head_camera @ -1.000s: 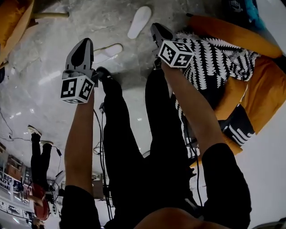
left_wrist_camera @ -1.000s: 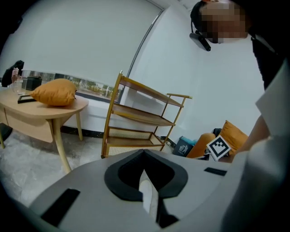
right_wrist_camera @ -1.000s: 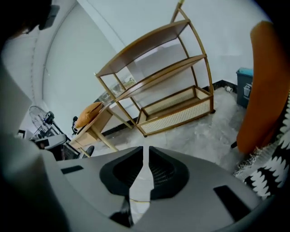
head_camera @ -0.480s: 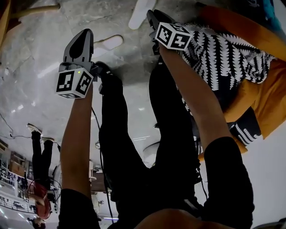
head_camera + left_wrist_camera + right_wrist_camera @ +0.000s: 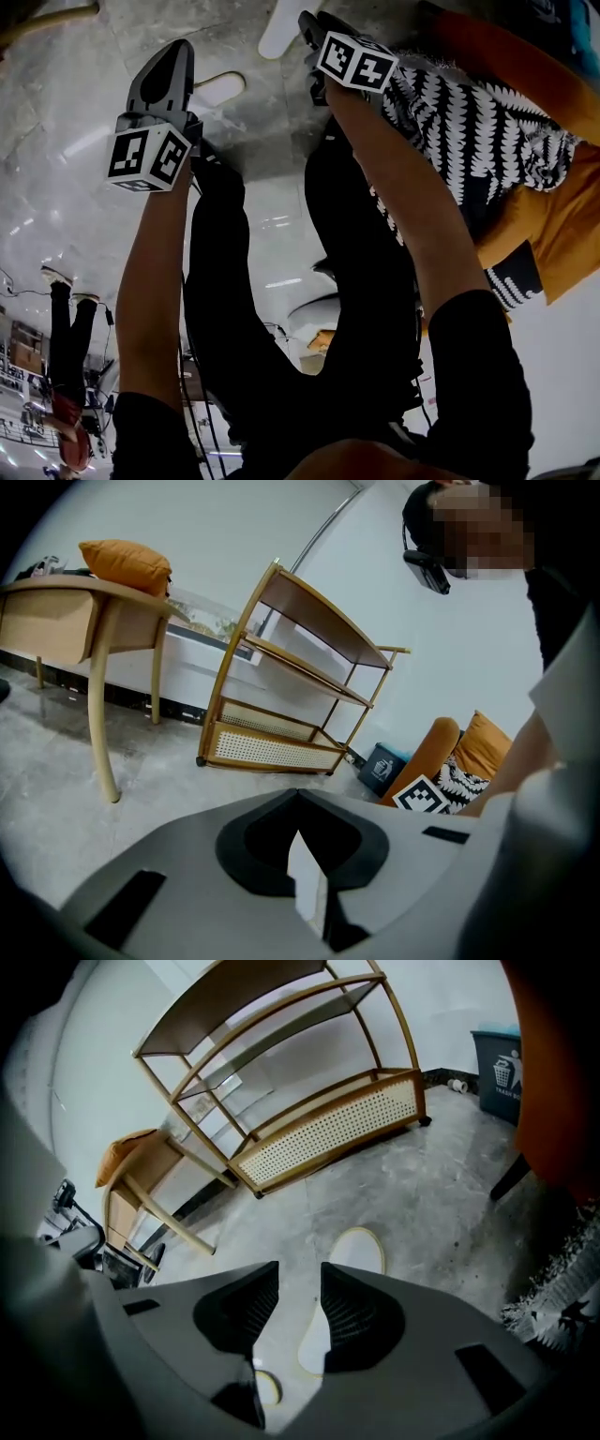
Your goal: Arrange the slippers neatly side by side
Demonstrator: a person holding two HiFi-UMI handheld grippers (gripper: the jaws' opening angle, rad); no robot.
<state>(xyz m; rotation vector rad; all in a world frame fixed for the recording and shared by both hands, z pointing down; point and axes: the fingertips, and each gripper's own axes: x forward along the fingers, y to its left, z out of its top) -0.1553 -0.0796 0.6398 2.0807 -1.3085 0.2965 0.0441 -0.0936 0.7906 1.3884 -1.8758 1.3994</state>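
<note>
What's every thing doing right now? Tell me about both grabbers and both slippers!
left gripper: shut, nothing in it.
right gripper: open, jaws have just been opening, nothing between them.
far slipper: lying on the floor, not gripped.
near slipper: lying on the floor, apart from the other one, not side by side yet.
patterned blanket: draped over the orange chair.

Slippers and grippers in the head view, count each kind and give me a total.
Slippers: 2
Grippers: 2, the left gripper and the right gripper
Total: 4
</note>
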